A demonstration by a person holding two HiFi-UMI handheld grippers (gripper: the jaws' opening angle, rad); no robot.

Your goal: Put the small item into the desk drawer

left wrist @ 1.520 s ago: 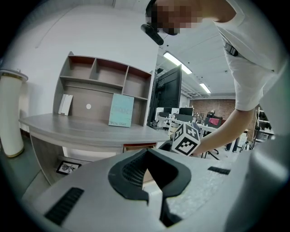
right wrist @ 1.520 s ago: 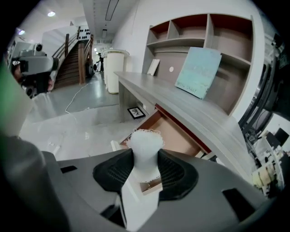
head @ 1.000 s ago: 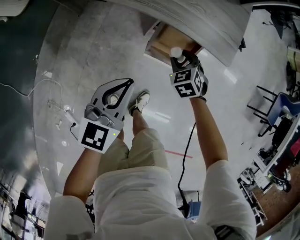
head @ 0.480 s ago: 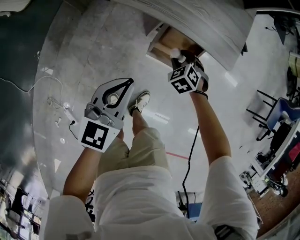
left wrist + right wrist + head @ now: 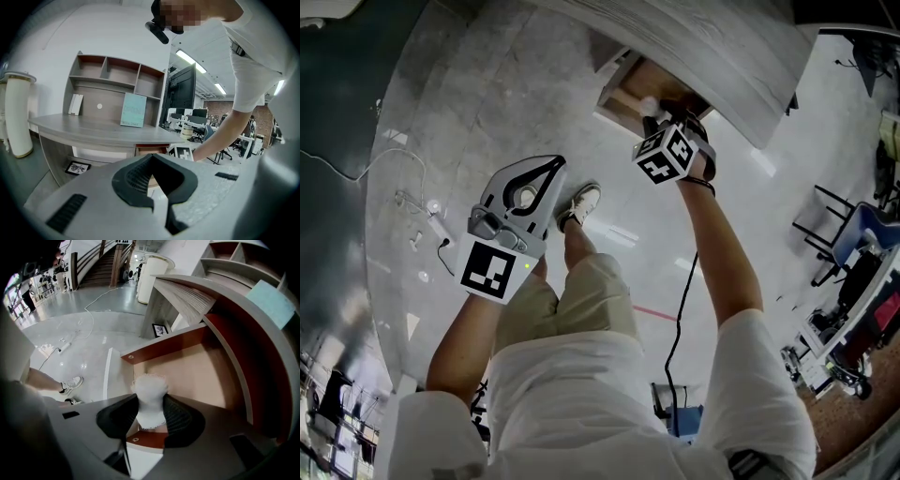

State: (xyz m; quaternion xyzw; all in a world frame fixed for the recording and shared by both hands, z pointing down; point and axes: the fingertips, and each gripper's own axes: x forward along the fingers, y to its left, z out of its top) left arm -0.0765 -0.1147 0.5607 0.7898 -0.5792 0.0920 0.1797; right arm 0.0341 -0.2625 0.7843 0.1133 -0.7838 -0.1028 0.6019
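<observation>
My right gripper clamps the white fuzzy small item above the open drawer beneath the grey desk; my left gripper, closed and empty, hangs over glossy floor.

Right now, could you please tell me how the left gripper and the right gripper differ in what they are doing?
The right gripper has its jaws clamped on a small white fluffy item; the left gripper has its jaws closed together on nothing. The right gripper is over the open desk drawer, while the left gripper is out over the floor, away from the drawer. Both carry a square-marker cube.
</observation>
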